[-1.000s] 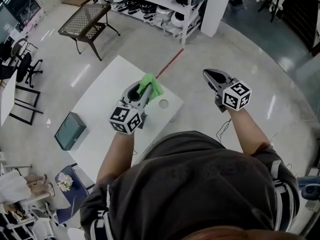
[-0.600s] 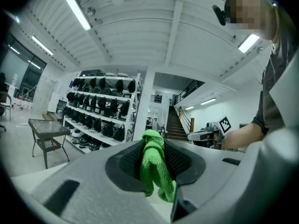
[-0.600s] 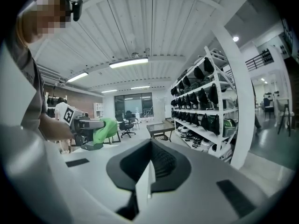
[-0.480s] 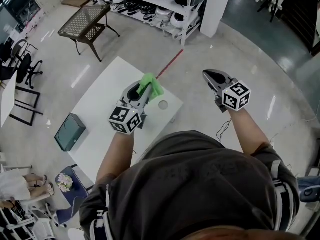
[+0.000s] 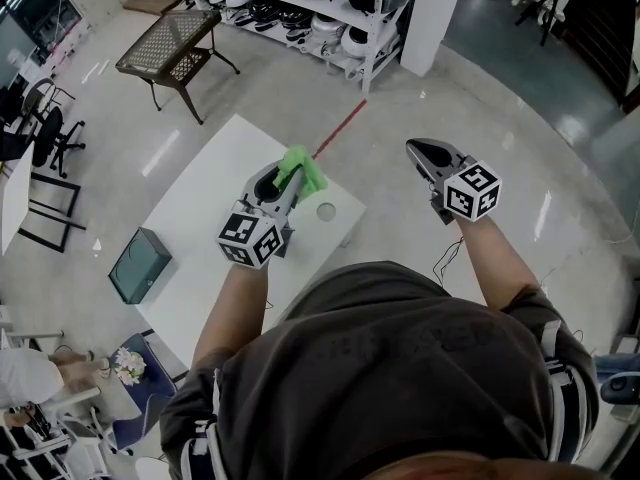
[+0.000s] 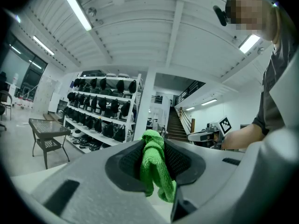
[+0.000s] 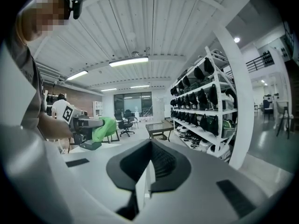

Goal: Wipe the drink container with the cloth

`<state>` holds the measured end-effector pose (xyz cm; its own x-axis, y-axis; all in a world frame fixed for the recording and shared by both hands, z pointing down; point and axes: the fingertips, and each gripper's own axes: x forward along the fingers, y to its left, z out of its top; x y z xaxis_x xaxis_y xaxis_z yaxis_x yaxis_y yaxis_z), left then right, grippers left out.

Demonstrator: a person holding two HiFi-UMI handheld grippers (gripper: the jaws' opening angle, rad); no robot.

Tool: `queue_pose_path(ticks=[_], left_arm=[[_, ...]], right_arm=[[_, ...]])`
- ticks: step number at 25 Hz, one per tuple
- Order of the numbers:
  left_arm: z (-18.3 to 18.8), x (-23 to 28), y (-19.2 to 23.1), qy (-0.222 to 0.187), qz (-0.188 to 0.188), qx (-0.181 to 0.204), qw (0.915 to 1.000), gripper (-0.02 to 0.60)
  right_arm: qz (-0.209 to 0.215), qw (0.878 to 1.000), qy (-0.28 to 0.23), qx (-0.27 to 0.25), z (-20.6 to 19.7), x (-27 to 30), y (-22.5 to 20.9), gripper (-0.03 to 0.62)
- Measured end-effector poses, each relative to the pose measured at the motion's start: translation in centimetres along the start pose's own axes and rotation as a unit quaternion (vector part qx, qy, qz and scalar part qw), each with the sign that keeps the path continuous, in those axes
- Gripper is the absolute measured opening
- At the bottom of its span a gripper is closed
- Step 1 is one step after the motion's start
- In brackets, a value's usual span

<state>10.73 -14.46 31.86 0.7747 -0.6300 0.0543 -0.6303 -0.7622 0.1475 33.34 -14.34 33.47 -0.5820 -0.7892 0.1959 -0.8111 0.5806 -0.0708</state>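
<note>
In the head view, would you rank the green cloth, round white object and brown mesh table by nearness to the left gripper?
1. green cloth, clamped in the left gripper.
2. round white object, just to its right.
3. brown mesh table, far upper left.

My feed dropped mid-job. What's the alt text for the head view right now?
Seen from above, the left gripper is shut on a green cloth above a white table, near a small round object on it. The right gripper is shut and empty, held beyond the table's edge over the floor.
</note>
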Motion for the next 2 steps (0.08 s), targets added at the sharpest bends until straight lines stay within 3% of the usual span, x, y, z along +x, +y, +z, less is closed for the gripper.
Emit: queue_pose_path(ticks=[2], left_arm=[[-0.02,-0.03,0.04,-0.001,0.000,0.000,1.0000,0.103]], right_arm=[[0.001,1.000,0.000,0.000,-0.03,0.09,0.06,-0.011]])
